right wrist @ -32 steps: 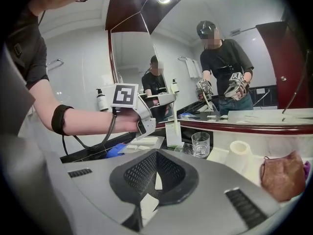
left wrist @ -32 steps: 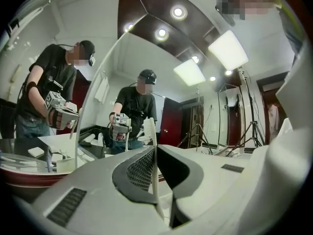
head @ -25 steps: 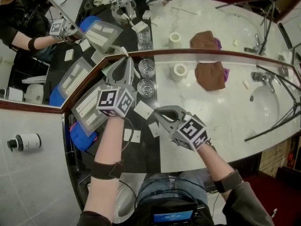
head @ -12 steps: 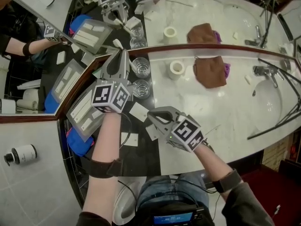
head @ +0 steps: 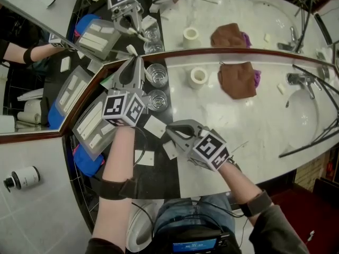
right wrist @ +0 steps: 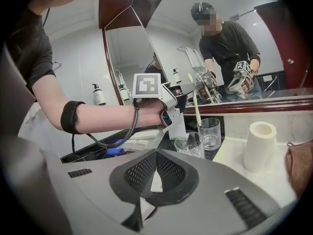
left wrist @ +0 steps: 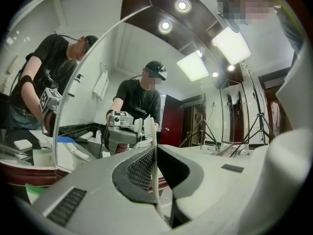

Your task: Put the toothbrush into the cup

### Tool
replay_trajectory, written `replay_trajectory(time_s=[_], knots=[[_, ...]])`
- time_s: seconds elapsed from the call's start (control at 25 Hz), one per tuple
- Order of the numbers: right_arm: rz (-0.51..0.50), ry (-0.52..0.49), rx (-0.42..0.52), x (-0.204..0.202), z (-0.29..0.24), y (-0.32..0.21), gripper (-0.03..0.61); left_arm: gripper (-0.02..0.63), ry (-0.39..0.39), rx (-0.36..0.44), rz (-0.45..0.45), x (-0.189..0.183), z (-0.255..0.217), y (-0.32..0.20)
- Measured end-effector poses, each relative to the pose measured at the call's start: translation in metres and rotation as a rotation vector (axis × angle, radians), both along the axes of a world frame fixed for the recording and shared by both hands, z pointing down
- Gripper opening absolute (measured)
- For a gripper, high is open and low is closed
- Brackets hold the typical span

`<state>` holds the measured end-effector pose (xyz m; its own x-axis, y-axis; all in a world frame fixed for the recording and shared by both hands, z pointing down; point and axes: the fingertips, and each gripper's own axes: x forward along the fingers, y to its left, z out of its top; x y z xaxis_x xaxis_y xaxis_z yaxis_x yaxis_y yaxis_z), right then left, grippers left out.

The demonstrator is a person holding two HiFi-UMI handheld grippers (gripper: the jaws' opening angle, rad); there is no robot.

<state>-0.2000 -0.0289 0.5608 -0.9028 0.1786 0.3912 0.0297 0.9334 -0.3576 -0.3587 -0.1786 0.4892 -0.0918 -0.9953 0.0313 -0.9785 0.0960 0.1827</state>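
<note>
My left gripper (head: 133, 63) is shut on a white toothbrush (head: 131, 50) and holds it upright, bristles on top. In the left gripper view the toothbrush (left wrist: 153, 168) stands pinched between the jaws of the left gripper (left wrist: 154, 153). Two clear glass cups stand by the mirror, the far cup (head: 156, 74) and the near cup (head: 158, 99). In the right gripper view the toothbrush (right wrist: 196, 104) hangs just left of the far cup (right wrist: 209, 132), behind the near cup (right wrist: 190, 145). My right gripper (head: 171, 131) (right wrist: 156, 169) is shut on a white paper scrap (right wrist: 155, 181).
On the marble counter sit a white roll (head: 199, 76), a brown cloth (head: 237, 83) and the sink tap (head: 295, 80). Left of my arm lies a grey tray (head: 91, 125) of packets, with a blue object (head: 85, 161) beneath it. More paper scraps (head: 157, 126) lie on the dark strip. Mirrors rise behind.
The left gripper has carried the toothbrush a little lower and nearer the cups. The right gripper has sunk slightly. Both stay shut.
</note>
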Motion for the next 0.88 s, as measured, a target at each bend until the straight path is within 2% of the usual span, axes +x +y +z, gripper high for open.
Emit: replay_trajectory(time_s=[0.44, 0.88], knots=[[-0.004, 0.003, -0.005, -0.005, 0.002, -0.006, 0.011, 0.018, 0.002, -0.068, 0.003, -0.003, 0.020, 0.002], [-0.008, 0.010, -0.011, -0.008, 0.006, -0.003, 0.011, 0.018, 0.008, -0.150, 0.047, -0.001, 0.045, 0.005]])
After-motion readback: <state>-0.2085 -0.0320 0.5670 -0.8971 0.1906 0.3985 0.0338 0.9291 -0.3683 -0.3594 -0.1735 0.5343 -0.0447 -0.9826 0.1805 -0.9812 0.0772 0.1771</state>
